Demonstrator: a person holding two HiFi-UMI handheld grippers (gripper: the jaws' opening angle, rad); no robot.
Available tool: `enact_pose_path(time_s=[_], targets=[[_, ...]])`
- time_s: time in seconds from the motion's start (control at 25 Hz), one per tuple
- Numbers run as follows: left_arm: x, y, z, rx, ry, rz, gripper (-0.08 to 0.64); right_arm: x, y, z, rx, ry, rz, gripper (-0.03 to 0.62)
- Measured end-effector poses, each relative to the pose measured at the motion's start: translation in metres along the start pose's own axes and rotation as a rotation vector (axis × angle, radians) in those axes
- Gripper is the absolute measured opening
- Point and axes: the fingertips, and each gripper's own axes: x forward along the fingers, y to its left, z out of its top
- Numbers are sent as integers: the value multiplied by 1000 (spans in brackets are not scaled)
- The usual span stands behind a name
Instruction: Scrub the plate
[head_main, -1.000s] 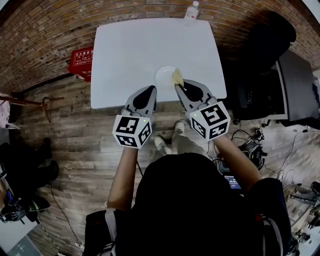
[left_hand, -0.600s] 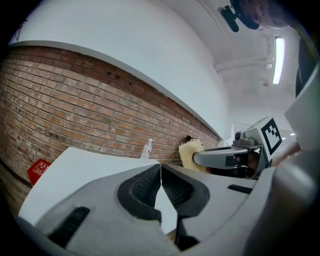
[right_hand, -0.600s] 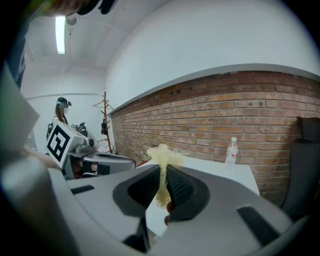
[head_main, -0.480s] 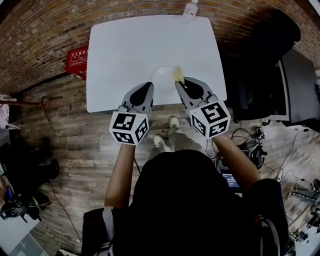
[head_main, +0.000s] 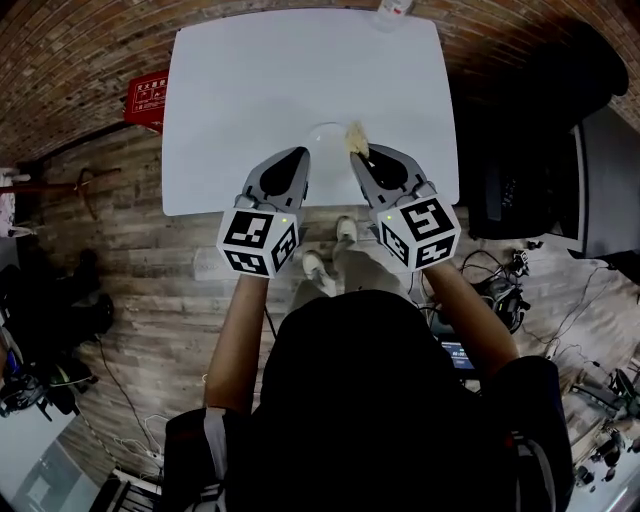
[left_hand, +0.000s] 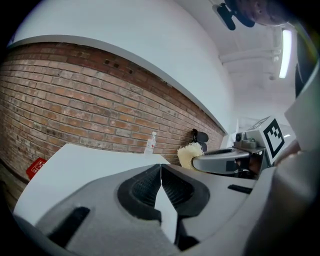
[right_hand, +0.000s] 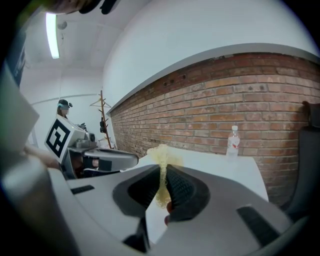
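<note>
The scrubbing does not appear to have begun. The white plate (head_main: 327, 139) lies on the white table (head_main: 250, 90), close to the middle of its near edge. Both tools are at the plate's near side. The right gripper (right_hand: 162, 169) is clamped on a pale yellow scouring pad (right_hand: 160, 154), which sticks up past the jaw tips over the plate's right rim; whether it touches the plate I cannot tell. The left gripper (left_hand: 161, 167) has its jaws pressed together with nothing between them, by the plate's left rim. All the rubbing seems left to do. A water bottle (head_main: 392, 10) stands at the far edge.
</note>
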Motion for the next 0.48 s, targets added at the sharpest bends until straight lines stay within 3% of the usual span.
enact_pose_path(time_s=[0.36, 0.48], targets=[[20, 26, -31, 41, 69, 51, 20, 26, -19, -31, 5, 63, 23, 43], [22, 27, -40, -23, 55, 36, 20, 29, -27, -41, 7, 76, 15, 43]])
